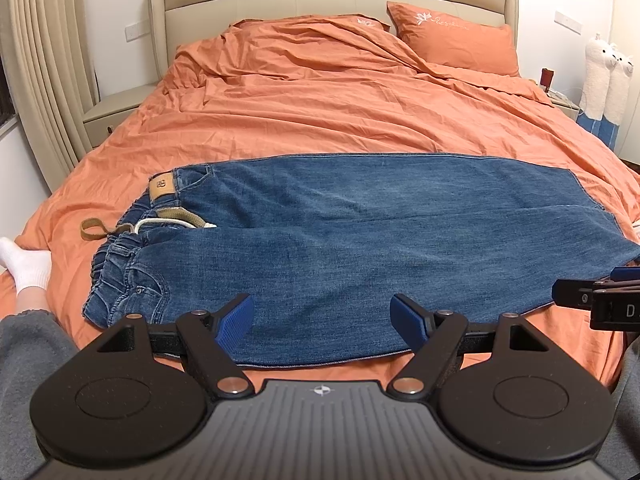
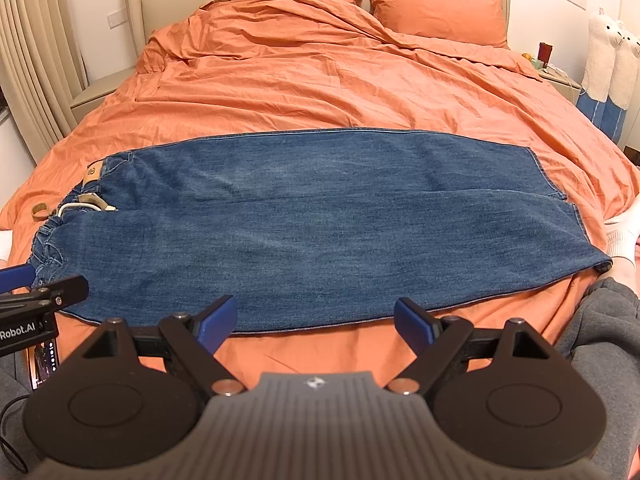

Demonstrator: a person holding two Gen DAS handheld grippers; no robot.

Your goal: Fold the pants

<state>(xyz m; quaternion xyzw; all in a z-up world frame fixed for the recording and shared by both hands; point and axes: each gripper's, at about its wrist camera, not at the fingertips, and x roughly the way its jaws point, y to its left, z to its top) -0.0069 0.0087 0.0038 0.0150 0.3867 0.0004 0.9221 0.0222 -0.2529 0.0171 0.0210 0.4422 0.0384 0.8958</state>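
Observation:
Blue jeans (image 1: 340, 236) lie flat across the orange bed, waistband to the left, leg hems to the right, one leg laid alongside the other. They show the same way in the right wrist view (image 2: 312, 220). A tan belt loop (image 1: 93, 229) and a white drawstring stick out at the waist. My left gripper (image 1: 322, 320) is open and empty, hovering over the near edge of the jeans. My right gripper (image 2: 314, 320) is open and empty, just above the near edge of the jeans. The right gripper's body shows at the right edge of the left wrist view.
The orange duvet (image 1: 340, 92) covers the bed, with pillows (image 1: 456, 36) at the headboard. Nightstands stand on both sides; plush toys (image 1: 606, 76) at the right. The person's grey-trousered legs and white-socked foot (image 1: 24, 264) rest on the bed beside the jeans.

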